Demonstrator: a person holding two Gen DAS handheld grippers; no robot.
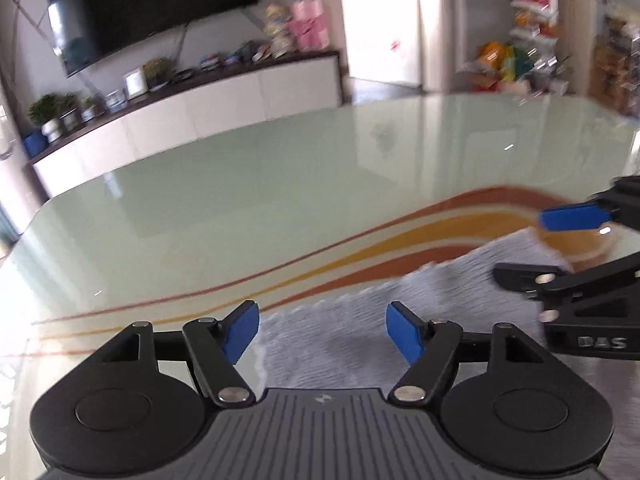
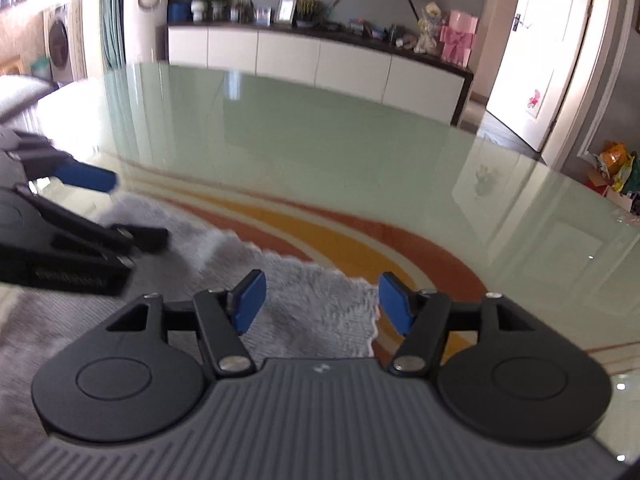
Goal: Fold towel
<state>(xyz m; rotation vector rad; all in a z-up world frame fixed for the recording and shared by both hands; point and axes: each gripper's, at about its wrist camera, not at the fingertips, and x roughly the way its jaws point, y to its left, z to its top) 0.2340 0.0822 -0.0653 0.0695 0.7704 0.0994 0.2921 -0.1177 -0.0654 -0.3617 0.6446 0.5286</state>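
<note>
A grey fluffy towel (image 1: 404, 312) lies flat on the glass table (image 1: 240, 200); it also shows in the right wrist view (image 2: 316, 308). My left gripper (image 1: 322, 334) is open and empty, just above the towel's left edge. My right gripper (image 2: 320, 306) is open and empty, above the towel's right corner with its scalloped edge. Each gripper shows in the other's view: the right gripper (image 1: 548, 248) open at the right, the left gripper (image 2: 120, 208) open at the left. Both hover over the towel, apart from each other.
The pale green glass table (image 2: 320, 140) has orange and yellow curved stripes (image 2: 340, 240) under the towel. Beyond the far edge stand a white sideboard (image 2: 320, 60) with plants and boxes, a wall TV (image 1: 148, 4) and a door (image 2: 536, 48).
</note>
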